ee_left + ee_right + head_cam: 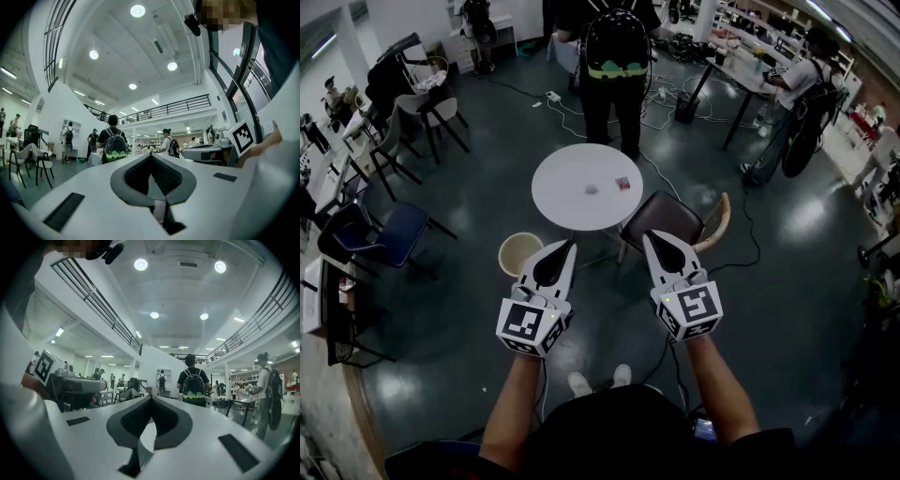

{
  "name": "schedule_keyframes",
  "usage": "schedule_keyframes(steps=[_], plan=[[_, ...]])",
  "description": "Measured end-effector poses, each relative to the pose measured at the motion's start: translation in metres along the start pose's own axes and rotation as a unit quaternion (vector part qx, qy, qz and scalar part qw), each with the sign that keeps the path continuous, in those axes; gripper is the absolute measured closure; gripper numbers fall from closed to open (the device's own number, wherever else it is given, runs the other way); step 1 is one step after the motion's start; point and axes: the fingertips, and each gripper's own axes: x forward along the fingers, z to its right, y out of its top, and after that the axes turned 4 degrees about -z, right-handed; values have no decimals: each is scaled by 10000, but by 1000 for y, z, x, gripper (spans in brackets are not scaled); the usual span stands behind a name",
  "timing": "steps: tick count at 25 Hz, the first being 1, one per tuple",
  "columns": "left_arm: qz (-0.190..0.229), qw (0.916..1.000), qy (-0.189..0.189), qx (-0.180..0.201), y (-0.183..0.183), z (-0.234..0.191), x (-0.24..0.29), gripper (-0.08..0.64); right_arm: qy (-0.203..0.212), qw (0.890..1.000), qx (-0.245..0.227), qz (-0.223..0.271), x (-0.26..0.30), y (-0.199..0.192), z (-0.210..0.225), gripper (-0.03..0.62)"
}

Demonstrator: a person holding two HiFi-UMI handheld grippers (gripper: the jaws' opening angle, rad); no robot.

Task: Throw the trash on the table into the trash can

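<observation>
A round white table (pixel 546 192) stands ahead of me with two small pieces of trash on it: a pale crumpled scrap (pixel 592 189) and a small reddish packet (pixel 622 183). A round beige trash can (pixel 518 253) sits on the floor at the table's near left. My left gripper (pixel 570 244) is held level just right of the can, short of the table, shut and empty. My right gripper (pixel 646 235) is level beside it, over the brown chair, also shut with nothing in it. In both gripper views the jaws meet at the tip (pixel 150 154) (pixel 150 396).
A brown chair (pixel 667 219) stands at the table's near right. A person with a black backpack (pixel 616 47) stands just behind the table. Blue chairs (pixel 380 234) are at the left, more chairs and desks with people farther back. Cables (pixel 661 94) cross the dark floor.
</observation>
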Motion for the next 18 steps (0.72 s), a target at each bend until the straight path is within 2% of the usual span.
schedule_keyframes(steps=[10,18], plan=[[-64,9999,43,72,-8,40,20,545,115,9996,157,188,-29,-6,29,574],[-173,9992,342,124,-22,66,42,545,303,9992,177,165,-42,-24,62,574]])
